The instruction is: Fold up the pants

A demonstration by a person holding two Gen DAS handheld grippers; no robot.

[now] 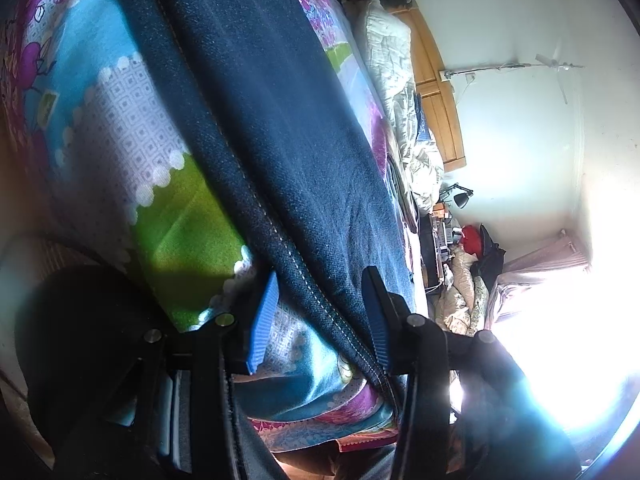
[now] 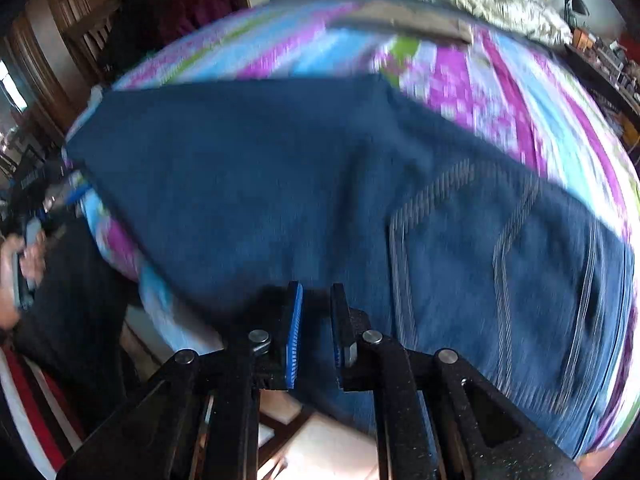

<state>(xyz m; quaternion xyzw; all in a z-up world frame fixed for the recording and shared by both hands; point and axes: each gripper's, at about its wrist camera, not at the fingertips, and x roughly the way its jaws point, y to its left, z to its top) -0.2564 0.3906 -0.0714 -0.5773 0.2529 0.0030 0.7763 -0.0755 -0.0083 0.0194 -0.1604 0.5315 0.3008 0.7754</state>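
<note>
The right wrist view is motion-blurred; the right gripper (image 2: 316,322) jaws stand narrowly apart over the pants (image 2: 280,184), holding nothing. The left gripper (image 1: 320,316) jaws gape wide astride the pants' stitched hem. The pants lie spread on the patterned bedsheet (image 1: 132,128); beyond are a rumpled white quilt (image 1: 394,76), a wooden headboard (image 1: 438,92) and a glaring window.

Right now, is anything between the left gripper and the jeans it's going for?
Nothing visible. The left gripper has its jaws open, straddling the stitched edge of the jeans, which lie on the patterned bedsheet. Only the denim edge and the sheet under it sit between the jaws.
</note>
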